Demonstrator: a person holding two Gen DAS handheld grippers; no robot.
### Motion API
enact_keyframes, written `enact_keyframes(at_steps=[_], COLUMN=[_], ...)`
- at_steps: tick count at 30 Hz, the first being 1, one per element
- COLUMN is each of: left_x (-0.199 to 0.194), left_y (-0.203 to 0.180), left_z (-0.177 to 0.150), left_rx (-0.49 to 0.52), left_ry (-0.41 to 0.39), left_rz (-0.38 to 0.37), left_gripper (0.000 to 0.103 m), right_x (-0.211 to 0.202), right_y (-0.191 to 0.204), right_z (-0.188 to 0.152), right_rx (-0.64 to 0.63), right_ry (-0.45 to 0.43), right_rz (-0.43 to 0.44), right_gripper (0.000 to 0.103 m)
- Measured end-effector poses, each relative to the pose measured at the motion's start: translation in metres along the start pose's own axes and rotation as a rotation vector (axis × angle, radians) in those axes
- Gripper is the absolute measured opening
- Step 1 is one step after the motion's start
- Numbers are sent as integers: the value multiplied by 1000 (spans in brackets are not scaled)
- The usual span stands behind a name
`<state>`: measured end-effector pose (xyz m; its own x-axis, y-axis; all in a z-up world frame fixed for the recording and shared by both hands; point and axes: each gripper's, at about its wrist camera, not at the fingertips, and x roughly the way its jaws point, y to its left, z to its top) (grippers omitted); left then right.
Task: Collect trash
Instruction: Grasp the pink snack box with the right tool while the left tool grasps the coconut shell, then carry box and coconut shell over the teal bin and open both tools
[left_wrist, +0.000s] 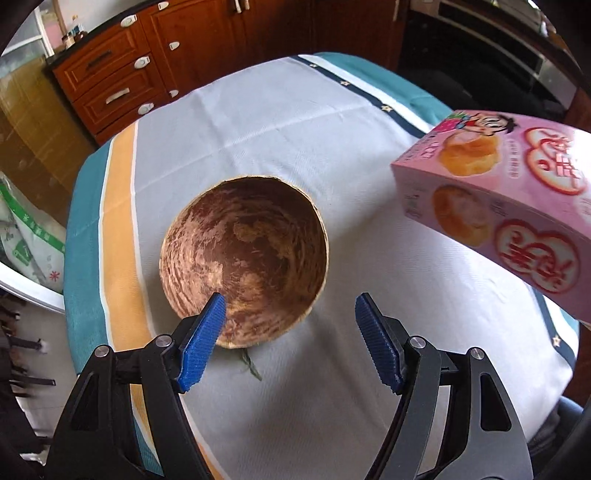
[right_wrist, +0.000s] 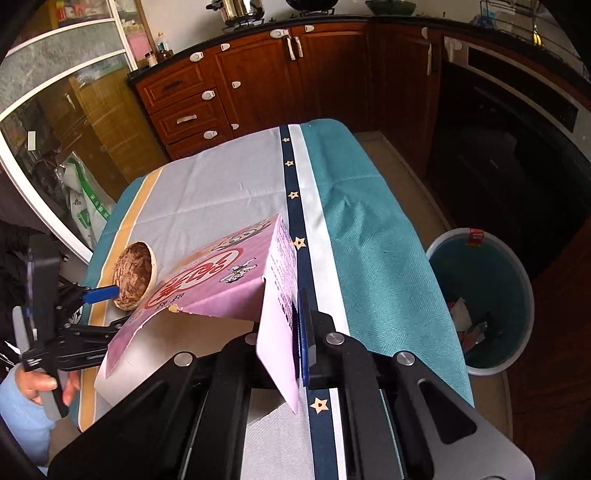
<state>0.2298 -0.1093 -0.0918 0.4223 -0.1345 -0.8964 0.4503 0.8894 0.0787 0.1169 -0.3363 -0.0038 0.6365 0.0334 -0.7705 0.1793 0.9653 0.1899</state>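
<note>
I hold the box, the shell waits

My right gripper (right_wrist: 295, 332) is clamped on a flap of the pink cardboard snack box (right_wrist: 221, 288), lifted off the striped tablecloth (right_wrist: 351, 229); I should keep my squeeze firm and swing it right, over the round teal trash bin (right_wrist: 480, 295) beside the table. My left gripper (left_wrist: 290, 332) is spread wide, one blue finger (left_wrist: 203, 343) over the near rim of the brown coconut shell half (left_wrist: 243, 254) just ahead. The box hangs close on its right, so go slow
</note>
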Motion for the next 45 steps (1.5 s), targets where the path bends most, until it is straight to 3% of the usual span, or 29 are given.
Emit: enact_keyframes(at_steps=[1, 3, 5, 11, 21, 33, 40, 45], left_x=[3, 7, 13, 1, -41, -79, -91, -93], left_y=[0, 1, 0, -8, -19, -53, -100, -154], left_z=[2, 3, 4, 4, 11, 24, 40, 59], left_rx=[1, 5, 12, 52, 26, 51, 126, 211], left_ry=[1, 10, 28, -12, -85, -125, -135, -125], left_rz=[11, 20, 35, 83, 35, -130, -218, -286], left_gripper=[70, 54, 29, 8, 5, 5, 5, 5], right_x=[-1, -2, -2, 0, -16, -44, -69, -86], right_y=[0, -1, -1, -1, -5, -37, -78, -120], right_z=[1, 2, 3, 5, 12, 16, 10, 0], right_rx=[-1, -1, 0, 0, 1, 30, 71, 116], right_ry=[0, 0, -1, 1, -35, -72, -97, -100], right_rz=[0, 1, -1, 0, 8, -17, -76, -143], right_gripper=[5, 5, 5, 7, 7, 7, 7, 7])
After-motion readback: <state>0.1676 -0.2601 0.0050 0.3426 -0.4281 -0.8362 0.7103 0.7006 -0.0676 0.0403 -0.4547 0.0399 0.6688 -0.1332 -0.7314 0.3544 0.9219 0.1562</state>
